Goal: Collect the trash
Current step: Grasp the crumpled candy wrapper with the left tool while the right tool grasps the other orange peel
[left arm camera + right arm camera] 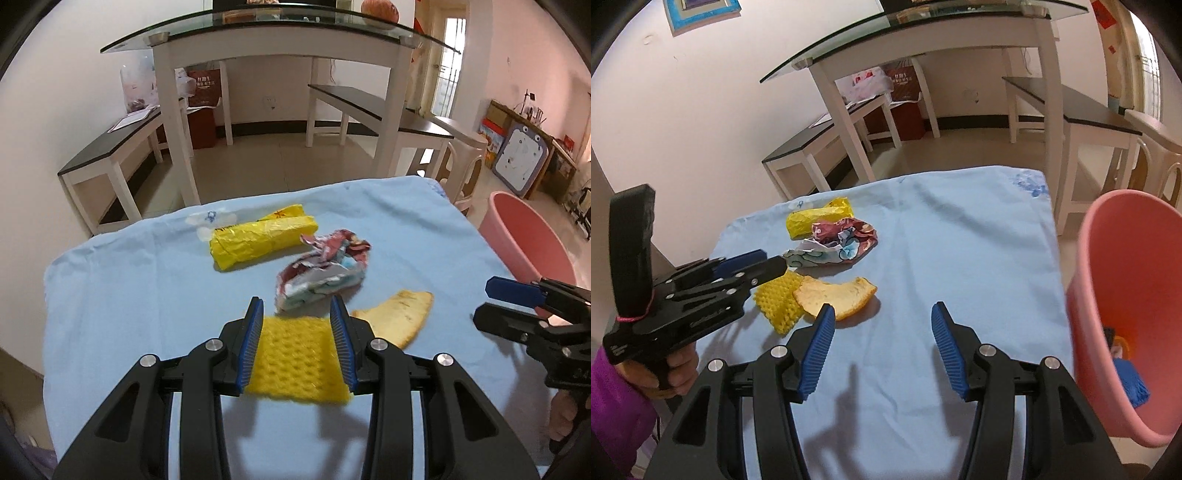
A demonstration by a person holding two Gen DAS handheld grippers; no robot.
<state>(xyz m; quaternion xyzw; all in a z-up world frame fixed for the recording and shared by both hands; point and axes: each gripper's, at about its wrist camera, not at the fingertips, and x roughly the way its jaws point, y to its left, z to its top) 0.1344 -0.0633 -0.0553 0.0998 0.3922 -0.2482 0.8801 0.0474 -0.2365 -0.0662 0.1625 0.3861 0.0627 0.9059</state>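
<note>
A: Left gripper [297,314] state?
B: Jaws were partly spread with the yellow foam net [295,360] between the blue pads. Couldn't tell from where I stood if the pads pinched it or just straddled it. The net sat low over the light blue cloth [129,288], near edge, shadow under it.

A: Right gripper [882,317]?
B: Released, nothing between the fingers [820,343]. It hung over bare cloth, just right of the orange peel [836,297], not touching it.

A: Rest of the trash?
B: All on the cloth. Peel lay beside the net, overlapping its edge in the right wrist view. Crumpled printed wrapper [325,269] was just beyond the left fingertips. Yellow wrapper [264,238] lay further back, next to the crumpled one. A clear plastic scrap [210,221] touched its far end.

A: Bin?
B: Pink bin [1123,295] stood off the right edge of the cloth, tilted open toward the right gripper. Something blue [1132,384] was already inside, plus a small item I couldn't identify.

A: Operator?
B: A hand [661,373] in a purple sleeve [617,402] held the left gripper's handle.
</note>
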